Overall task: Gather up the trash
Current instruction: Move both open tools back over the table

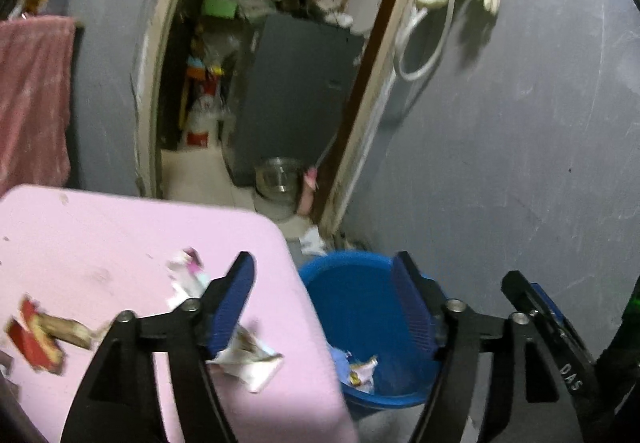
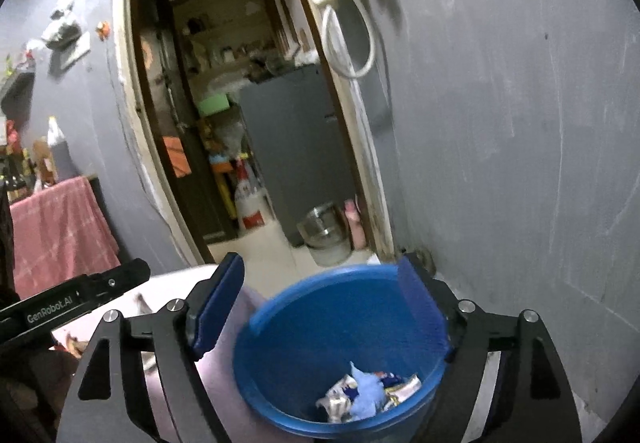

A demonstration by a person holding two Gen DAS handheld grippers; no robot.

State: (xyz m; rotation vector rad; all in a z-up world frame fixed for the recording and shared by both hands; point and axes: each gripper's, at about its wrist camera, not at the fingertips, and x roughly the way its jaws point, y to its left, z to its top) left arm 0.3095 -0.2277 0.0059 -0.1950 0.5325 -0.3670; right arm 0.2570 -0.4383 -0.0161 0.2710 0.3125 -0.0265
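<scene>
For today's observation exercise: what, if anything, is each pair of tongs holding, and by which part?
Nothing is held. The left tongs and right tongs both stand open and empty over the blue bucket, which already has wrappers inside.

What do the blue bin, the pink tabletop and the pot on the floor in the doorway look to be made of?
Blue bin: likely plastic, uniform colour with a smooth moulded rim. Pink tabletop: probably matte plastic or laminate, rounded corner; hard to tell through the blur. Pot: metal, apparently steel, with a shiny silver sheen.
</scene>
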